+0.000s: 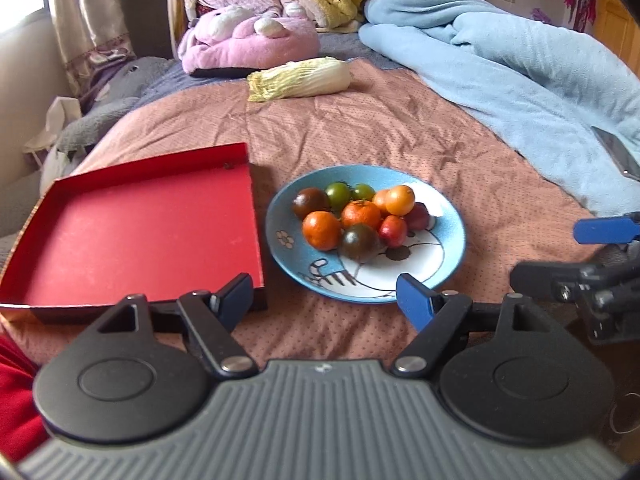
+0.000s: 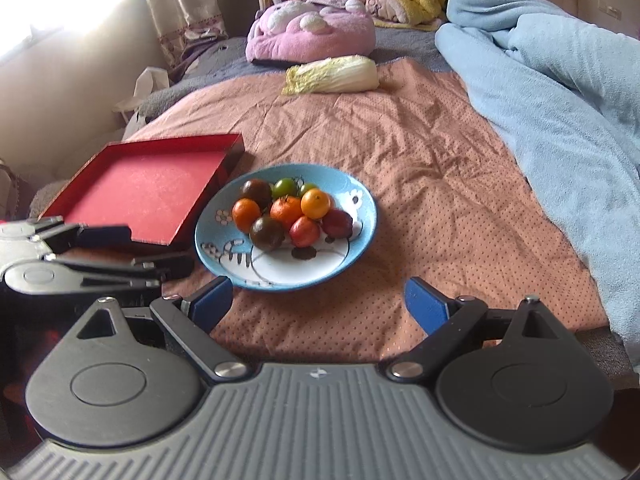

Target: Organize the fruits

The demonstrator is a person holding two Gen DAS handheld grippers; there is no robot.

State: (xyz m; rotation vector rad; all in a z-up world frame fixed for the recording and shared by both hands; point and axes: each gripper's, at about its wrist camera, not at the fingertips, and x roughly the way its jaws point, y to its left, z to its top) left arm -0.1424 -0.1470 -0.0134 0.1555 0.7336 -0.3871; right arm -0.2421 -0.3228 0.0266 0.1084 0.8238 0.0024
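Observation:
A blue plate (image 1: 448,236) (image 2: 360,216) on the bed holds several small fruits: oranges (image 1: 321,230) (image 2: 285,210), dark tomatoes (image 1: 359,242) (image 2: 266,233), green ones (image 1: 338,194) (image 2: 284,187) and red ones (image 1: 393,231) (image 2: 304,231). An empty red tray (image 1: 140,236) (image 2: 148,192) lies left of the plate. My left gripper (image 1: 326,300) is open and empty, just in front of the plate and tray. My right gripper (image 2: 316,300) is open and empty, in front of the plate; it also shows at the right edge of the left wrist view (image 1: 592,256).
A napa cabbage (image 1: 298,79) (image 2: 332,75) lies farther back on the pink-brown bedspread (image 1: 360,128). A light blue blanket (image 1: 520,72) (image 2: 560,100) fills the right side. Pink and yellow plush things (image 1: 248,40) lie at the headboard. A phone (image 1: 618,152) lies on the blanket.

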